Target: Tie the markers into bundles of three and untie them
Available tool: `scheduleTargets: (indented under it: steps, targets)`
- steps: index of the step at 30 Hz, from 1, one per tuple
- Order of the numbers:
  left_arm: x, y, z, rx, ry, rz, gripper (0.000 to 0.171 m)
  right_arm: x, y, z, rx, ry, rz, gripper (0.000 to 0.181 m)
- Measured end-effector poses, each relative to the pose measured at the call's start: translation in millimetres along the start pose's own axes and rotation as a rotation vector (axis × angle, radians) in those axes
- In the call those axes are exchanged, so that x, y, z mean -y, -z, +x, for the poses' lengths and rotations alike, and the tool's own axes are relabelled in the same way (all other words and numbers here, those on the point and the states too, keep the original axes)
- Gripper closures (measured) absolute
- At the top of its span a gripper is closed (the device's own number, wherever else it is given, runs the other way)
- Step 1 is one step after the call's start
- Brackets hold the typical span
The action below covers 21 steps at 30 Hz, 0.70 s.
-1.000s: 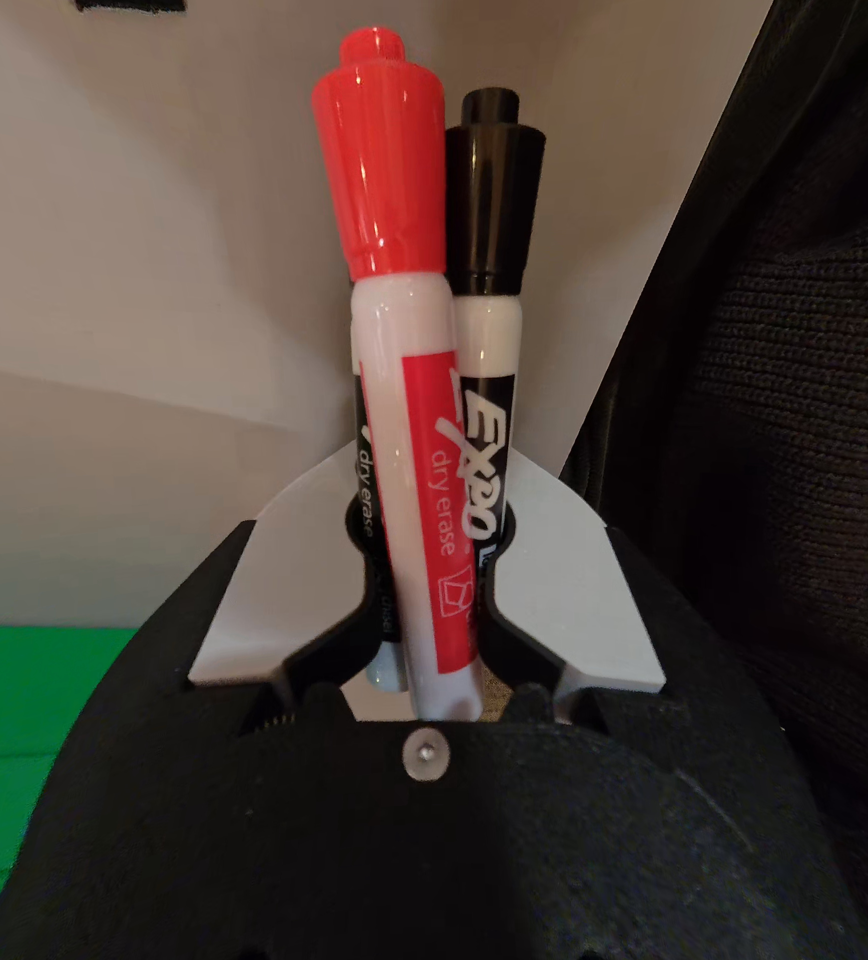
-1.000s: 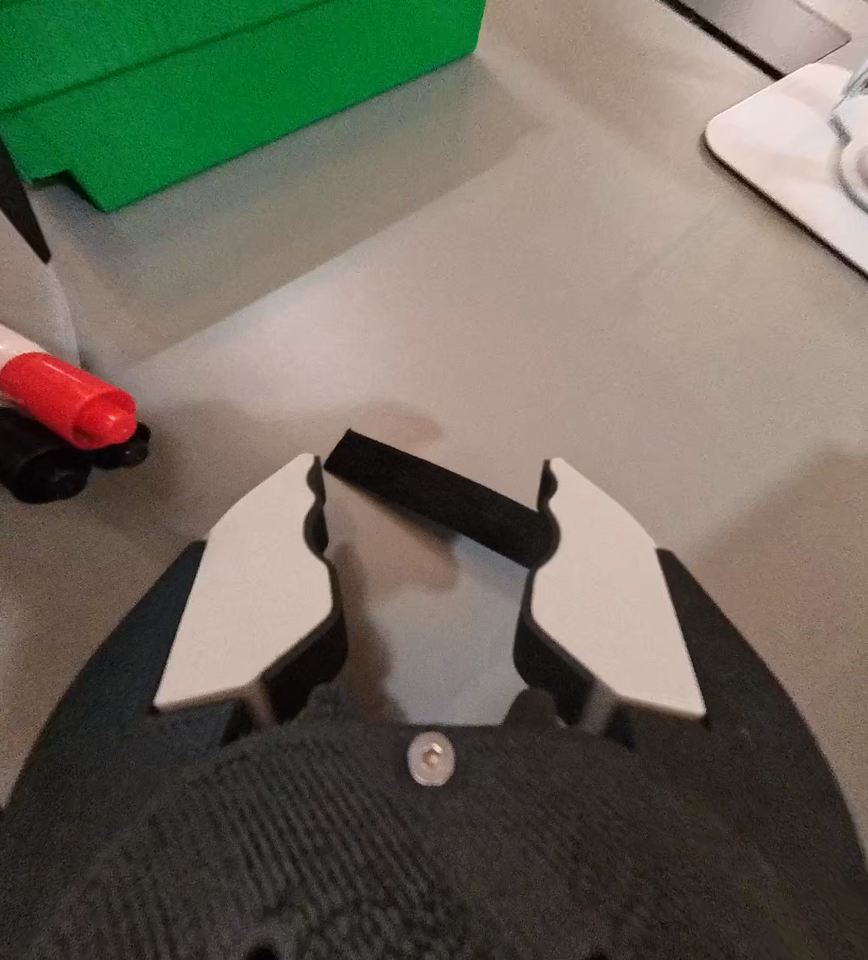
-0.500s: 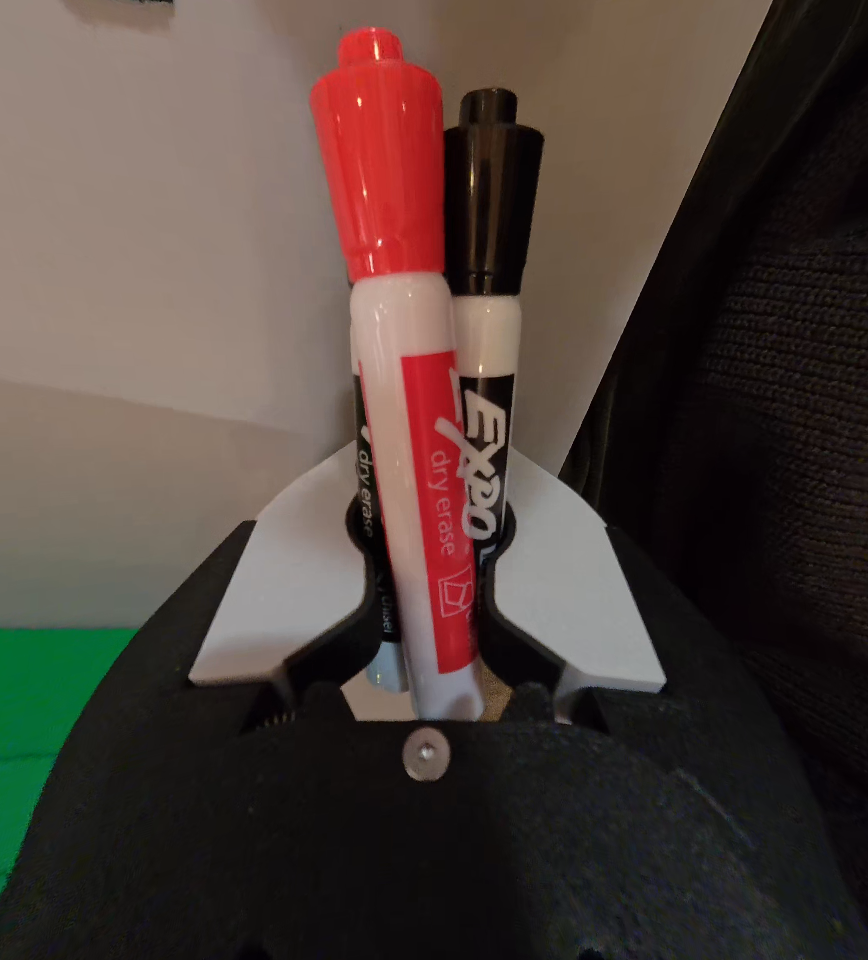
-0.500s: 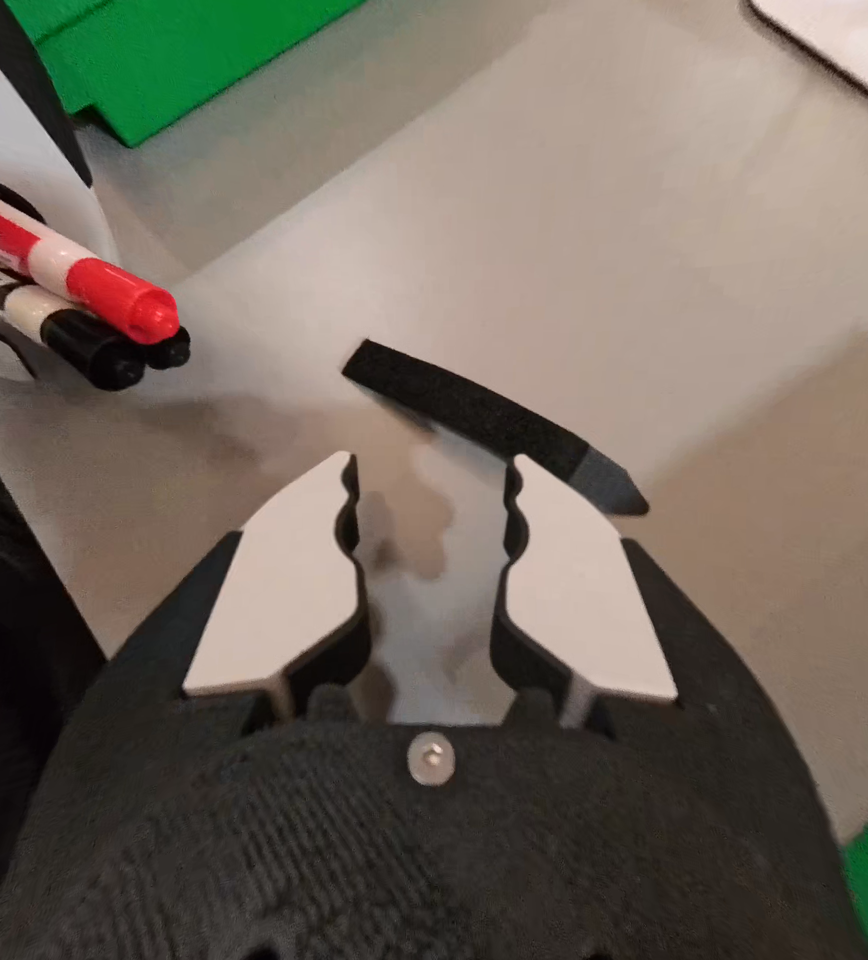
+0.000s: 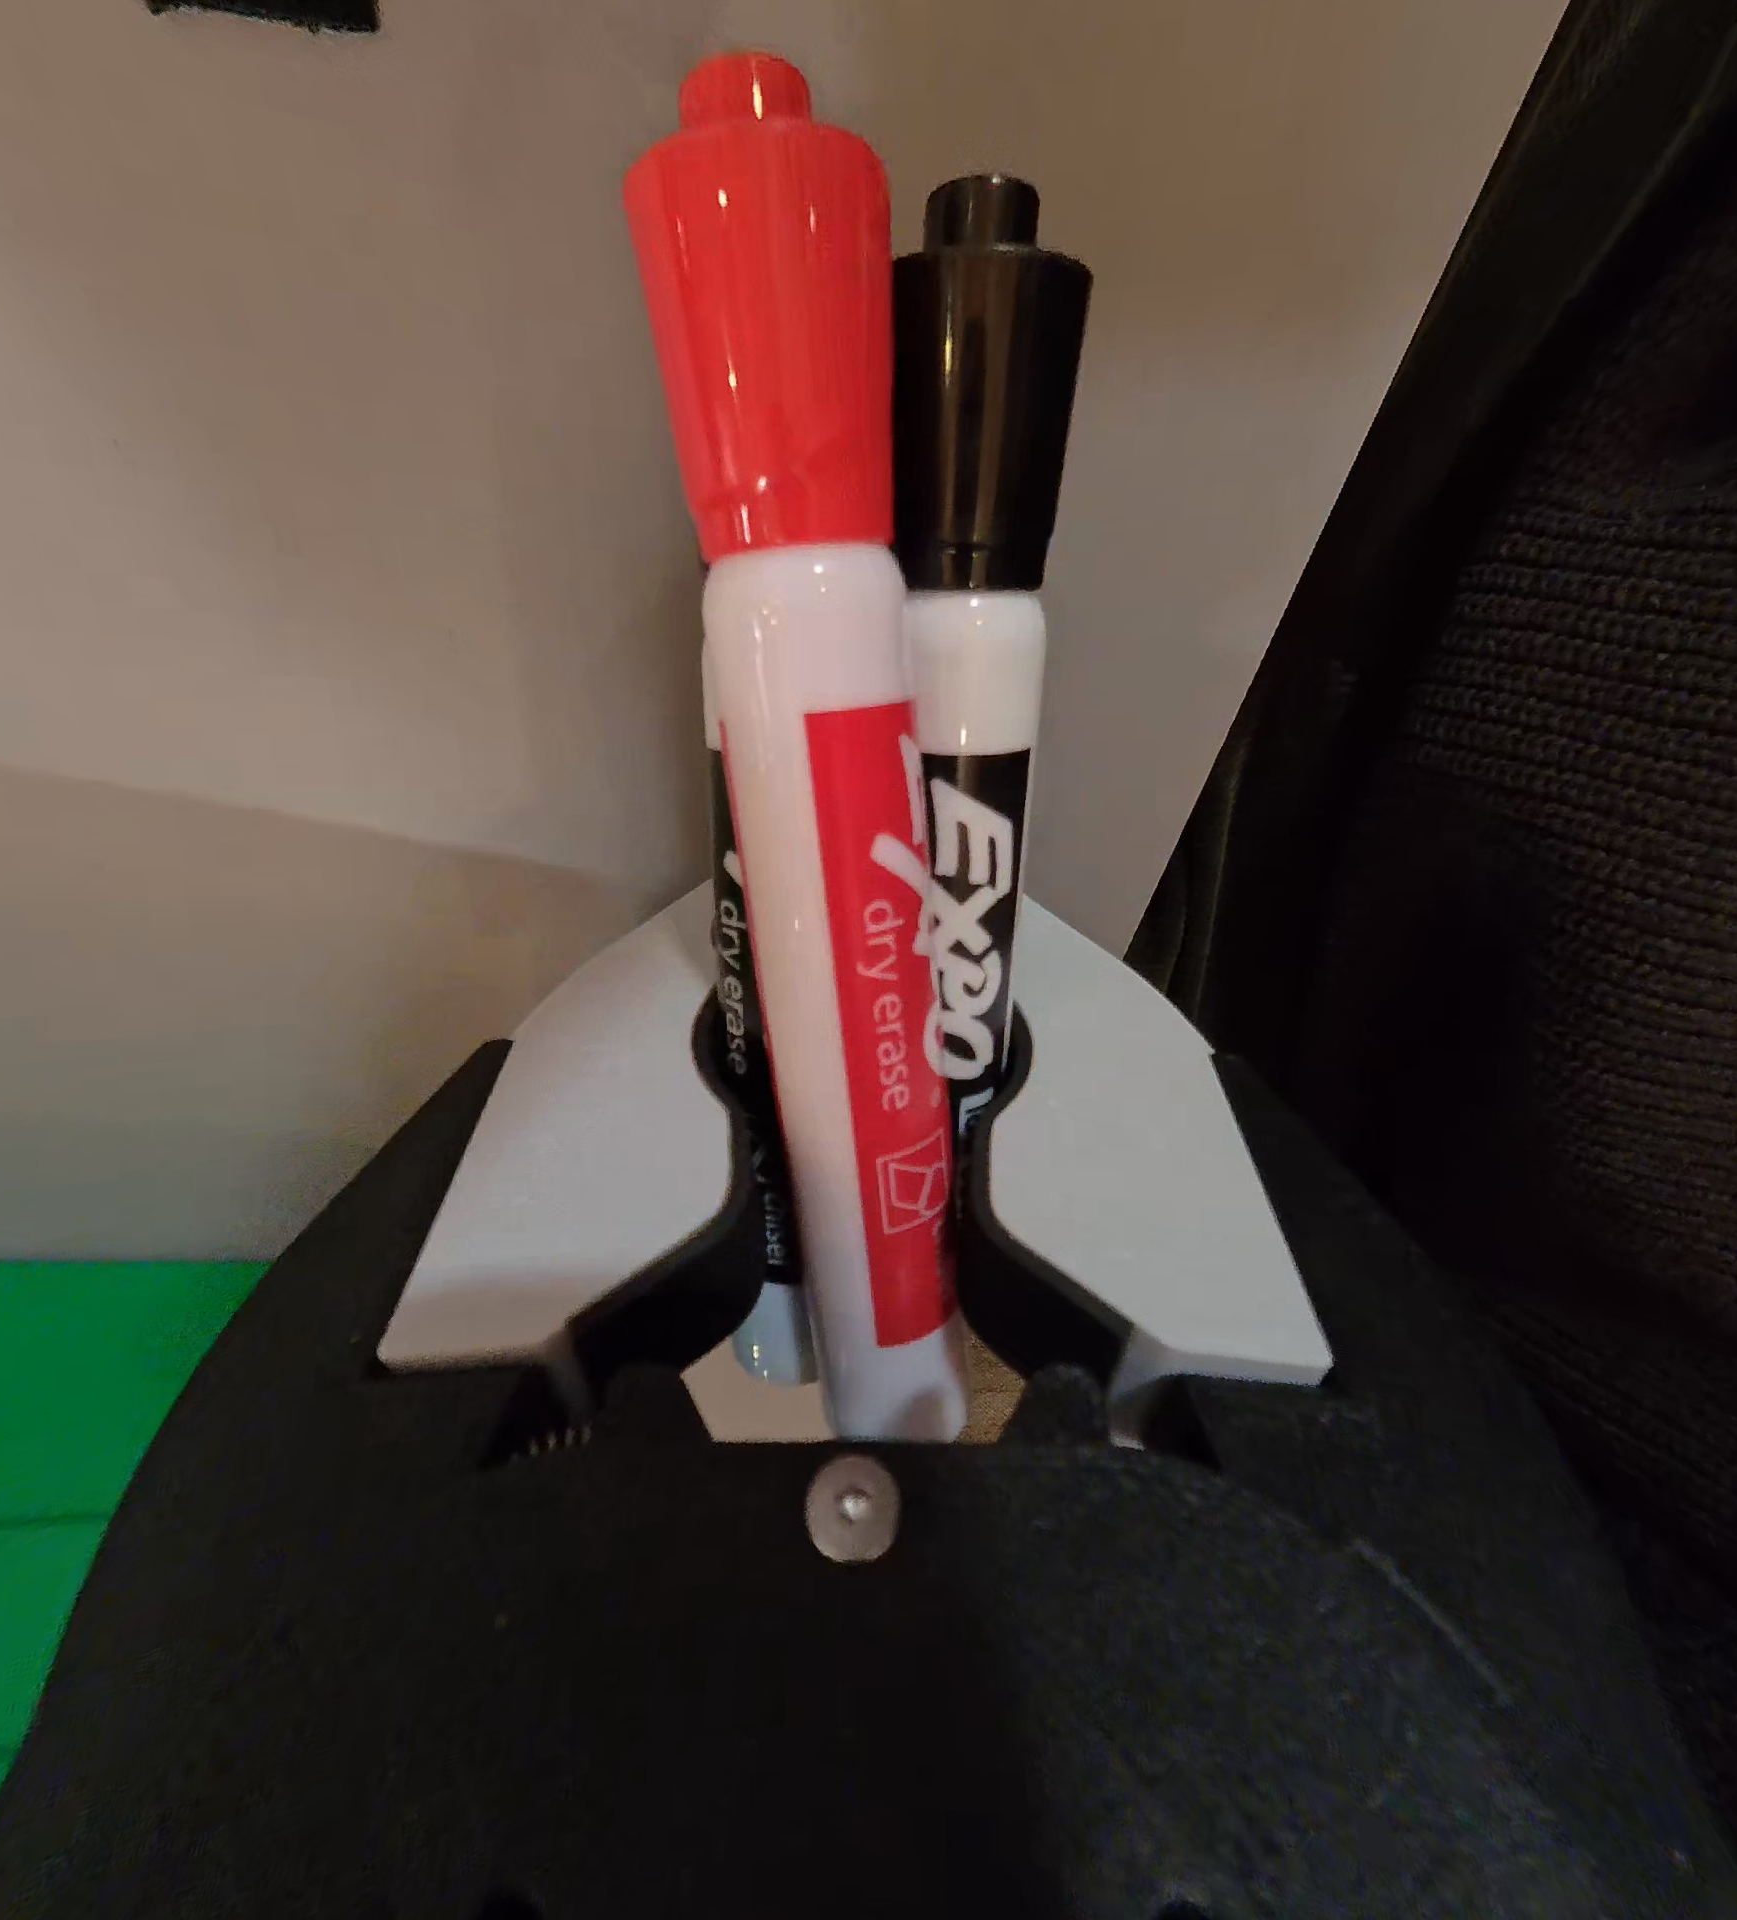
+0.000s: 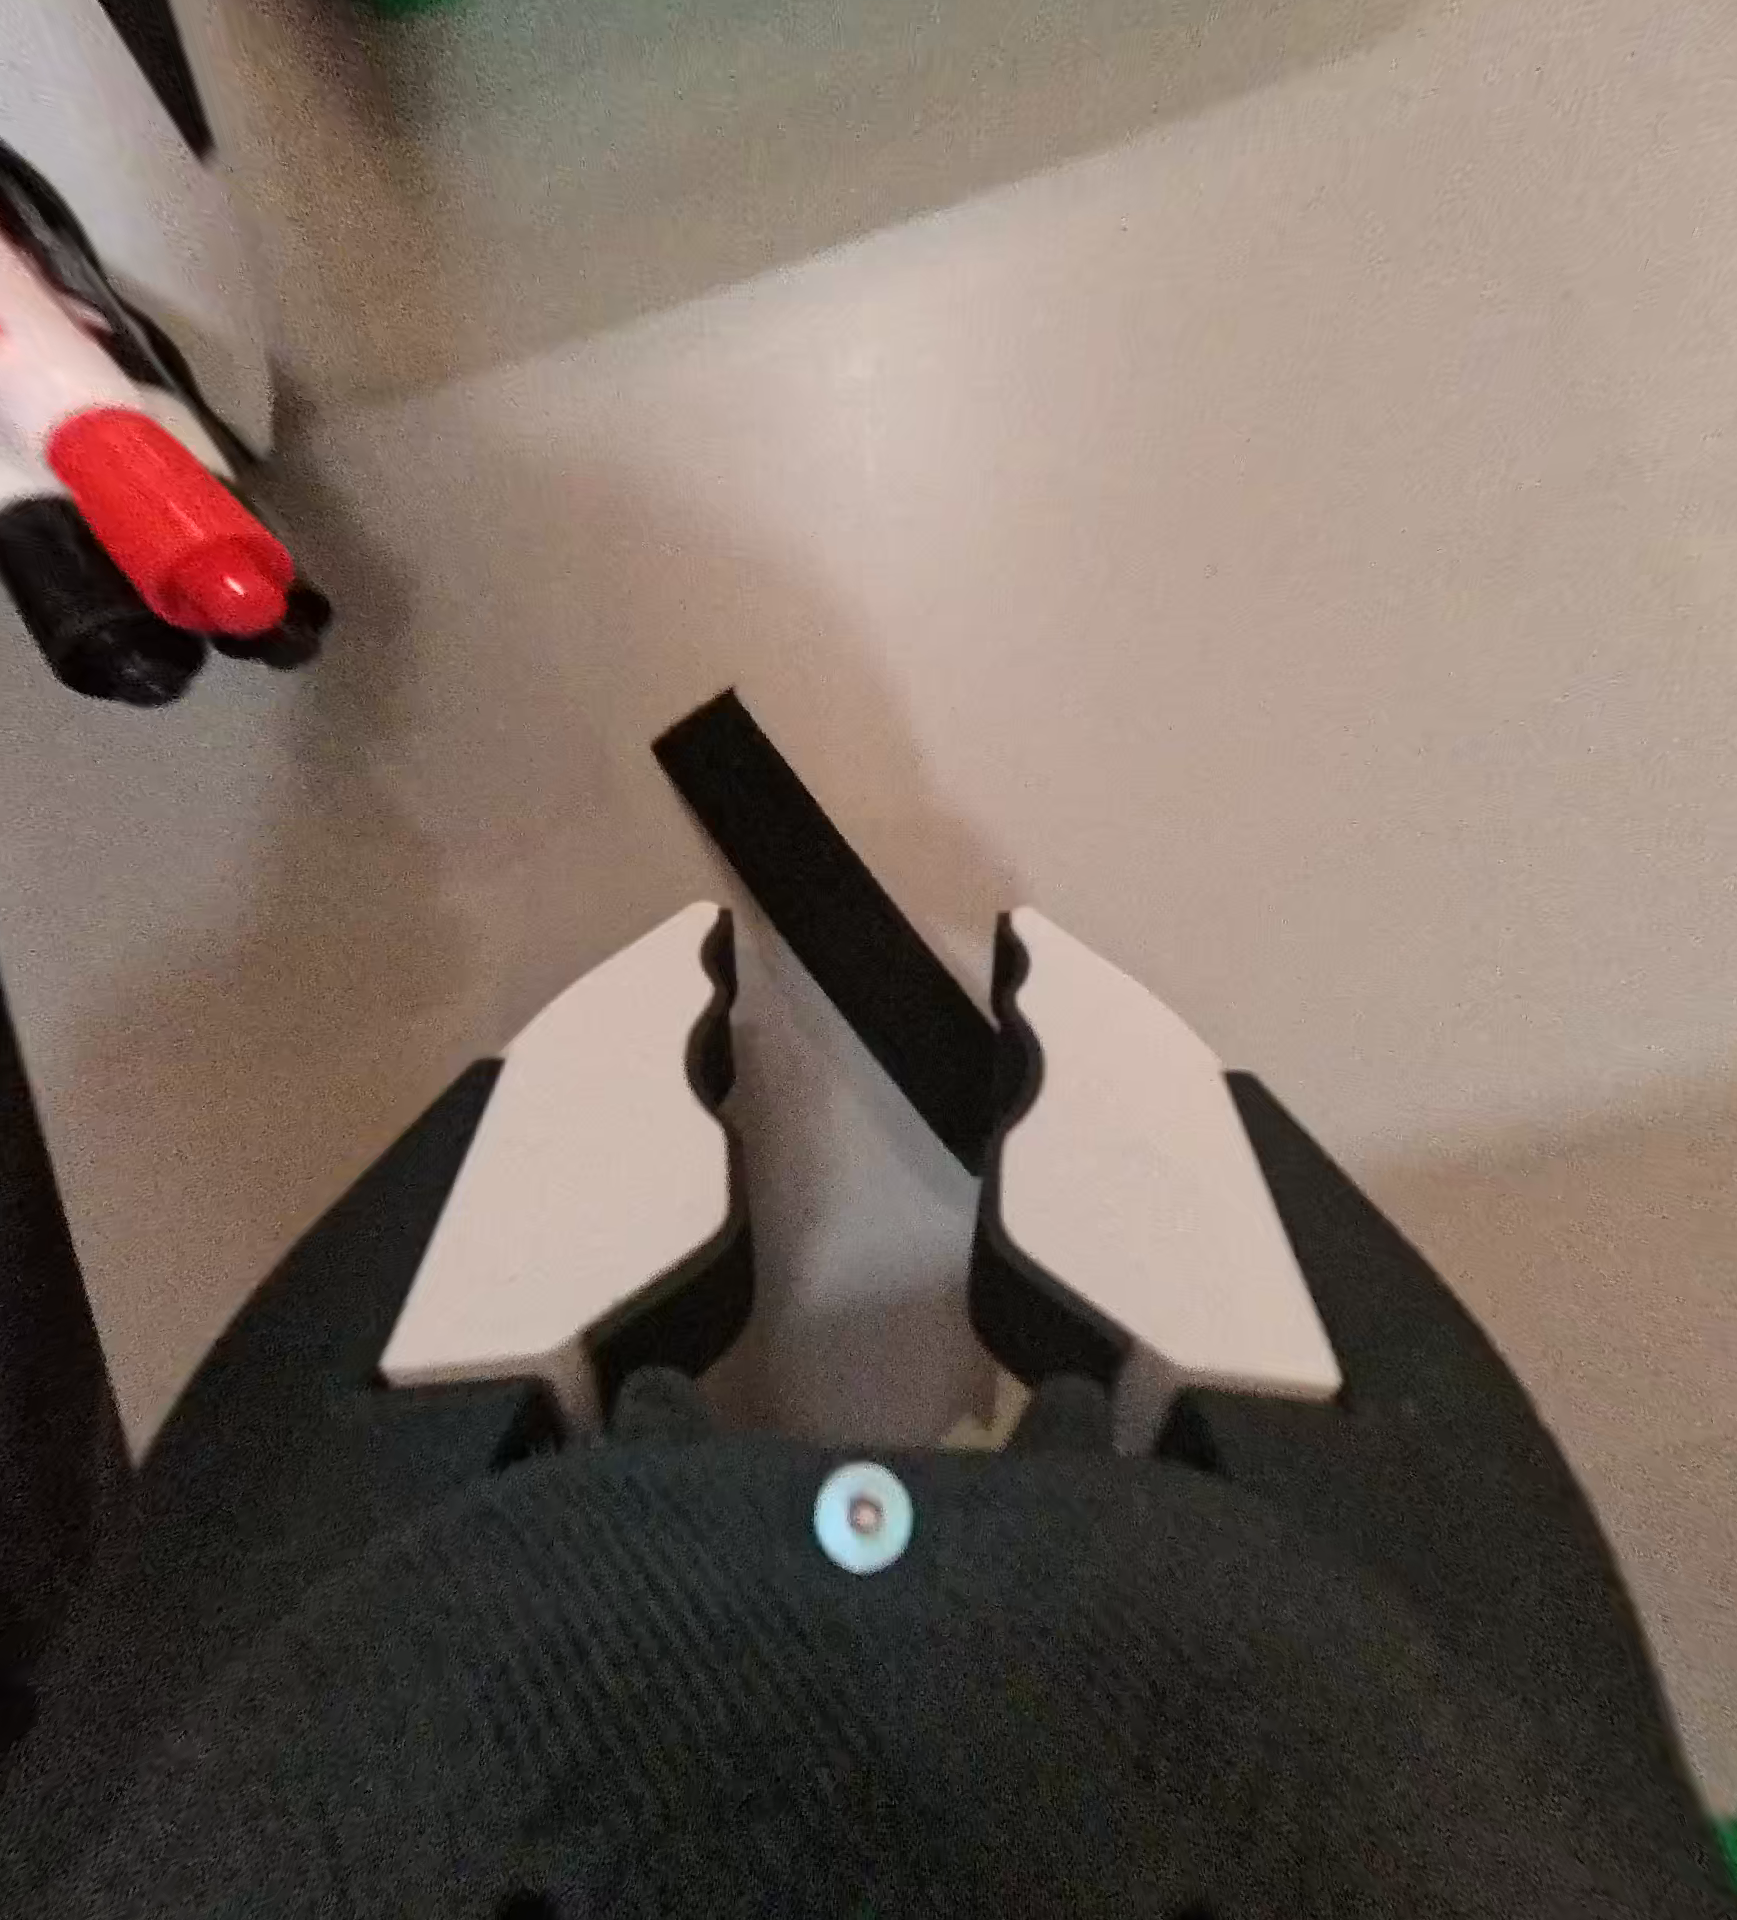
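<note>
Between our left claw (image 5: 859, 1039) fingers sit a red marker (image 5: 791, 727) and black markers (image 5: 978, 582), clamped tight. Over the table (image 6: 1259, 623), our right claw (image 6: 864, 977), narrower than a second ago, touches a black strip (image 6: 822, 914), now steeper; grip uncertain.

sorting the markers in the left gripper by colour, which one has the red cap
The red-capped marker, frontmost in the left gripper. The black-capped marker sits behind on its right; a third is mostly hidden.
</note>
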<state>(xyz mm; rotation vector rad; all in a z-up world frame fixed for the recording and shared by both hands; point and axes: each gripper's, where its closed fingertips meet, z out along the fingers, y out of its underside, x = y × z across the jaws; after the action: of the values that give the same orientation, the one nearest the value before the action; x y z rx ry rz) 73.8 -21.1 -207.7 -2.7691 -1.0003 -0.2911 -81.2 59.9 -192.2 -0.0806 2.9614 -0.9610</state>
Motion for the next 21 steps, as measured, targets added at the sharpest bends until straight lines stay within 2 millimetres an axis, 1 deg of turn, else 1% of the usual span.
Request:
scheduleTargets:
  steps: [3,4,7,9,12,14,18,21]
  targets:
    - [-0.1,-0.2,0.2,0.003,0.003,0.0,0.127,-15.7,-13.1,7.0,-0.042,0.088,-0.113,0.137]
    - [-0.1,-0.2,0.2,0.004,0.004,0.0,0.127,-17.7,-15.0,5.4,-0.041,0.105,-0.122,0.144]
    - [-0.2,-0.3,0.2,0.006,0.004,0.001,0.127,-16.2,-11.1,-6.7,-0.004,0.138,-0.103,0.154]
    - [-0.2,-0.3,0.4,0.003,0.005,0.002,0.127,-12.9,-4.2,-8.2,-0.033,0.19,-0.076,0.16]
    - [-0.3,-0.3,0.6,-0.002,0.004,0.004,0.127,-1.2,6.1,-5.4,-0.124,0.278,0.016,0.162]
    - [-0.5,-0.2,0.6,-0.005,0.005,0.004,0.127,3.3,10.1,-7.3,-0.167,0.343,0.054,0.162]
    - [-0.7,-0.3,0.9,-0.006,0.005,0.005,0.127,3.0,8.7,-25.5,-0.147,0.432,0.067,0.159]
    - [-0.9,-0.4,1.0,-0.002,0.005,0.003,0.127,-5.7,8.0,-37.5,-0.116,0.448,0.022,0.153]
